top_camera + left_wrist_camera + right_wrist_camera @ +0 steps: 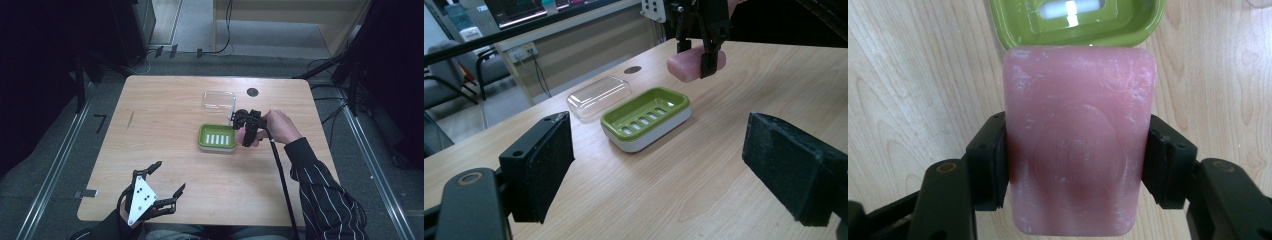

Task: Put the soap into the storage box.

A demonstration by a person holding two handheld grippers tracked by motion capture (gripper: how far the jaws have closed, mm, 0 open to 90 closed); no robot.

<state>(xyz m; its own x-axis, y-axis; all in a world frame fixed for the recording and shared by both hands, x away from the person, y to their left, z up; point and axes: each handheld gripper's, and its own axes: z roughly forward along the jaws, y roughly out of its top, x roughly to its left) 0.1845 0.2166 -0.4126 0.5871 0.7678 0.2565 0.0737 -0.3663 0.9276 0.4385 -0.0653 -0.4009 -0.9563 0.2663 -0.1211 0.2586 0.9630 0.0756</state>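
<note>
Pink soap (1079,145) pinched by right gripper (1075,165), lower edge cropped; left gripper (659,165) spread.

The soap (1078,145), clamped between the right gripper (1078,165)'s matt black pads, looks waxy and smooth, pink with chalky white scuffs and a faint pressed stamp. Just beyond it the dish (646,117) is glossy green plastic on a white plastic base. Past the dish lies a clear, shiny plastic lid (599,95). The left gripper (659,160)'s pads are coarse, foam-like black. Under both, the table (724,165) is pale wood-grain, satin-smooth.
</note>
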